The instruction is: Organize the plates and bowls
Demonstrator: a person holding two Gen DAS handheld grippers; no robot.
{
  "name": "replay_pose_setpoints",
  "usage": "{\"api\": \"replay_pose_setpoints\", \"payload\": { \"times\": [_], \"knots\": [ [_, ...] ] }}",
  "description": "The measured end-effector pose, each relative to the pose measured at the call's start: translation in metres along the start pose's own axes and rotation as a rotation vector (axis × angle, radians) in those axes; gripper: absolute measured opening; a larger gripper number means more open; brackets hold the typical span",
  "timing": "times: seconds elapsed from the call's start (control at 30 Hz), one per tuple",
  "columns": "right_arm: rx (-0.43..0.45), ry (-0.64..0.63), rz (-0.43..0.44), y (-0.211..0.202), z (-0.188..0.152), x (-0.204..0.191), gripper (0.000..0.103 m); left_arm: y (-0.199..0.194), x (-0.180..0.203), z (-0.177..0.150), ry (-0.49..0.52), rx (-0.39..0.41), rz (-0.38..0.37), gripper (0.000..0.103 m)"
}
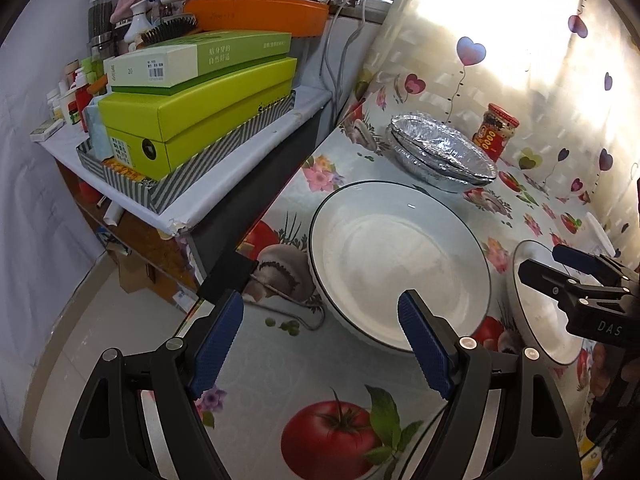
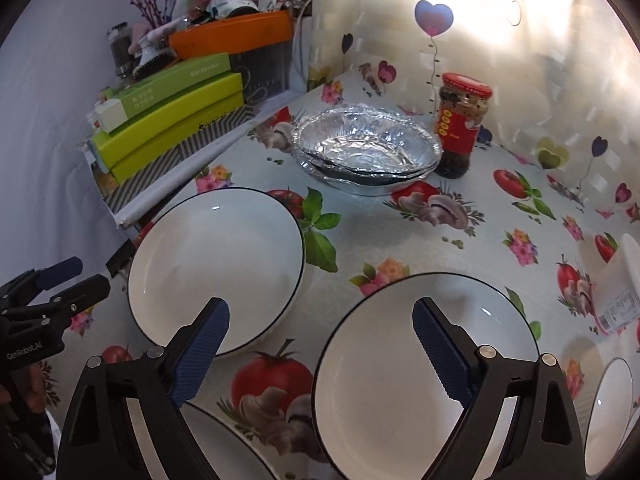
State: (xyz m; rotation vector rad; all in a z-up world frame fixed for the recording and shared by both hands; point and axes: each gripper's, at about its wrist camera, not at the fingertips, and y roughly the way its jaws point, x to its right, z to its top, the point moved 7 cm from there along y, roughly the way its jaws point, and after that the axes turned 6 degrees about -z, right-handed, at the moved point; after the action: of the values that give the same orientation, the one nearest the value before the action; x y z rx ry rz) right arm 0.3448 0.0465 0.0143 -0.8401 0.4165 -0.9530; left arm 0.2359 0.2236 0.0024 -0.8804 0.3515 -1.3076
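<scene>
A white plate with a dark rim (image 1: 400,264) lies on the patterned table; it also shows in the right wrist view (image 2: 216,268). My left gripper (image 1: 320,320) is open, its right finger over the plate's near rim, holding nothing. A second white plate (image 2: 424,368) lies before my right gripper (image 2: 320,348), which is open and empty, its right finger over that plate. This plate shows in the left wrist view (image 1: 540,320) under the right gripper. Stacked foil bowls (image 2: 368,148) sit at the back. More white dishes show at the bottom left (image 2: 224,440) and far right (image 2: 608,412).
A red-lidded jar (image 2: 460,124) stands beside the foil bowls by the wall. A white packet (image 2: 620,284) lies at the right. A lower shelf with green boxes (image 1: 192,112) and clutter runs along the table's left edge (image 1: 280,196).
</scene>
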Motion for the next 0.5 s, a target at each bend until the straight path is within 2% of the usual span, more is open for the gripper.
{"api": "replay_pose_setpoints", "payload": {
  "times": [0.2, 0.3, 0.5],
  "knots": [
    [-0.017, -0.036, 0.018, 0.027, 0.013, -0.004, 0.088, 0.018, -0.004, 0.005, -0.016, -0.026, 0.008, 0.08],
    [-0.042, -0.016, 0.036, 0.038, 0.017, -0.003, 0.081, 0.025, -0.006, 0.005, -0.03, -0.032, 0.005, 0.08],
    [-0.06, 0.005, 0.049, 0.054, 0.018, -0.003, 0.075, 0.03, -0.01, 0.005, -0.052, -0.026, 0.009, 0.08]
  ]
}}
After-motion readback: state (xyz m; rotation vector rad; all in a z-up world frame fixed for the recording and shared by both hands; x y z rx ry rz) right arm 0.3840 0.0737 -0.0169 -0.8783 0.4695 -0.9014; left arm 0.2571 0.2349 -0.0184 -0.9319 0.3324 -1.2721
